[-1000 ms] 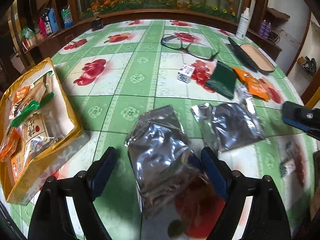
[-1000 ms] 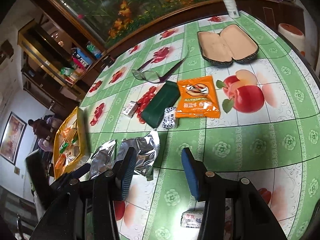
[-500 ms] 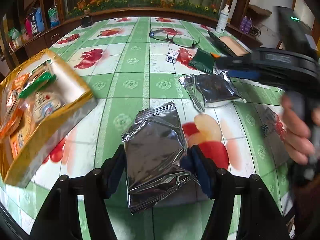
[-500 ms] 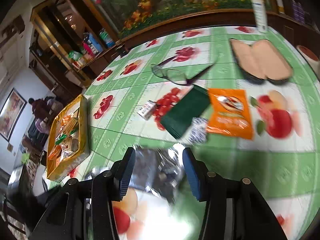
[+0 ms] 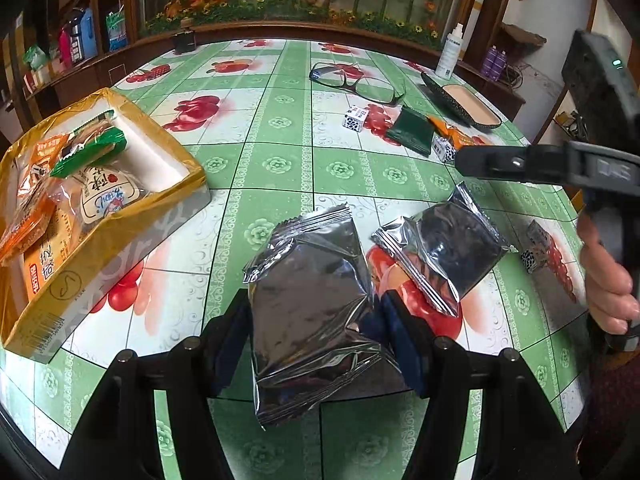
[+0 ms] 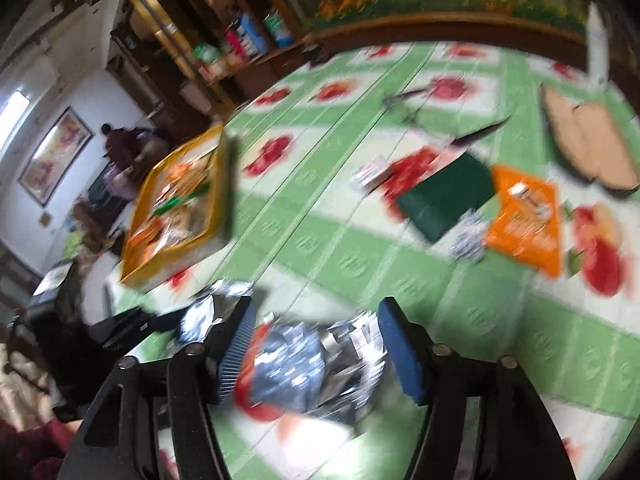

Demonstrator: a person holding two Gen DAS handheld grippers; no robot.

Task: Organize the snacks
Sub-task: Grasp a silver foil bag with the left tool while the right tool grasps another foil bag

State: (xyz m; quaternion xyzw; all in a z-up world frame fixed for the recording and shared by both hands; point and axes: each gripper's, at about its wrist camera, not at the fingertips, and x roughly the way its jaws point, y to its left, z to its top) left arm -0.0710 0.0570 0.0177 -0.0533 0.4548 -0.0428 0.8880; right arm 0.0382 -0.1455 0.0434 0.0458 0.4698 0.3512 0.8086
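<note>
Left gripper point(image 5: 316, 332) jaws are pinching a silver foil snack packet point(image 5: 312, 304) above the surface, near the yellow box point(image 5: 120, 236). Right gripper point(image 6: 316, 356) jaws are opening over a second foil packet point(image 6: 308, 368), not gripping. Packets are probably handling light, crinkly, slippery; mid-body grip is suiting best.

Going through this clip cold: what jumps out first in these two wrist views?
A silver foil snack packet clamped in the left gripper fills the foreground. A second foil packet lies on the green fruit-print tablecloth under the opening right gripper. At left sits a yellow box of snacks.
</note>
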